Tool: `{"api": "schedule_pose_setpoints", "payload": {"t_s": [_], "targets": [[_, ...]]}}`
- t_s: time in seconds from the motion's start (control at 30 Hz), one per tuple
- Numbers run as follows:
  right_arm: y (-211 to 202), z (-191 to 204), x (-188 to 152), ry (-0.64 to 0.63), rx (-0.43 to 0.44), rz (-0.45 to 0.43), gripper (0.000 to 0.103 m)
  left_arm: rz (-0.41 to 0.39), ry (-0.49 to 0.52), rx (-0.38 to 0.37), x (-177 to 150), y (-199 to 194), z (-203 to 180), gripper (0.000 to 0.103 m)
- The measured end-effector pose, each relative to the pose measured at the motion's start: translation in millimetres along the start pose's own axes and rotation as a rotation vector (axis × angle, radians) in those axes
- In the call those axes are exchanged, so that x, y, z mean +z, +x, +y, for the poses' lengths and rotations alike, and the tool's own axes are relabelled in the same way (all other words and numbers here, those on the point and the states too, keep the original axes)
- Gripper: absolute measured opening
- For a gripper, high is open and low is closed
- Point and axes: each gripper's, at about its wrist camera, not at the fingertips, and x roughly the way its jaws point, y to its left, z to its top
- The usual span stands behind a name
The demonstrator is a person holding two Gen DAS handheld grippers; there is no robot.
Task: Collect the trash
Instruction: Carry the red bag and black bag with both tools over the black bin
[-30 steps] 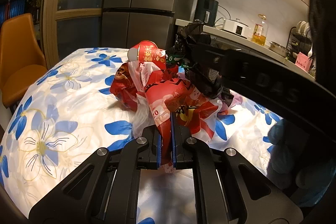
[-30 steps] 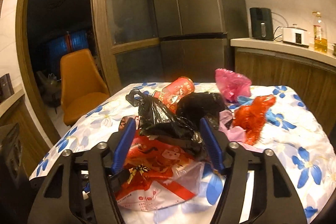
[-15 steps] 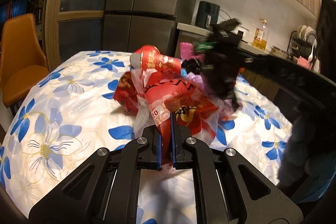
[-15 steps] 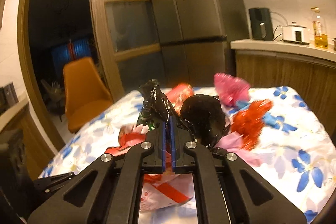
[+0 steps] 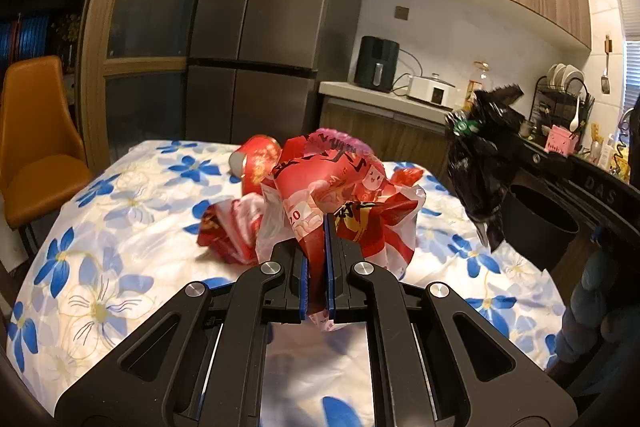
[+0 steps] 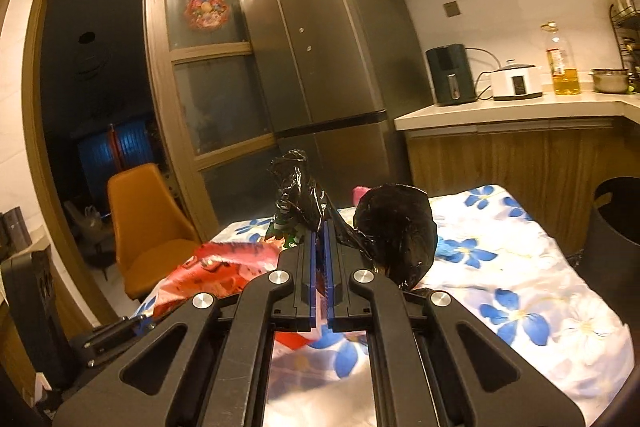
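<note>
1. The left gripper [image 5: 316, 259] is clenched on a red plastic bag [image 5: 340, 203] over the counter [image 5: 120, 211].
2. The right gripper [image 6: 319, 263] pinches a black bag [image 6: 392, 223], lifted near the bin [image 6: 616, 215].
3. Both bags look light, limp and slippery; bunched folds should grip best.

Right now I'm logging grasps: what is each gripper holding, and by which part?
The left gripper pinches the red printed plastic bag by its near lower edge. The right gripper grips the black bag by its crumpled neck.
</note>
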Motion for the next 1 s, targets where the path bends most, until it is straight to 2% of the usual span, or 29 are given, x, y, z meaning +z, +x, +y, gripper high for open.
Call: {"api": "schedule_pose_setpoints", "payload": {"t_s": [0.27, 0.53, 1.0], "targets": [[-34.2, -29.6, 6.6, 0.010, -0.072, -0.051, 0.004, -0.035, 0.033, -0.050, 17.9, 2.4, -37.7, 0.006], [-68.5, -77.0, 16.8, 0.037, -0.185, -0.114, 0.004, -0.060, 0.070, -0.140, 35.7, 17.3, -90.6, 0.006], [-111.1, -191.7, 36.1, 0.088, -0.459, -0.237, 0.004, -0.104, 0.133, -0.319, 60.1, 78.3, -229.2, 0.006]]}}
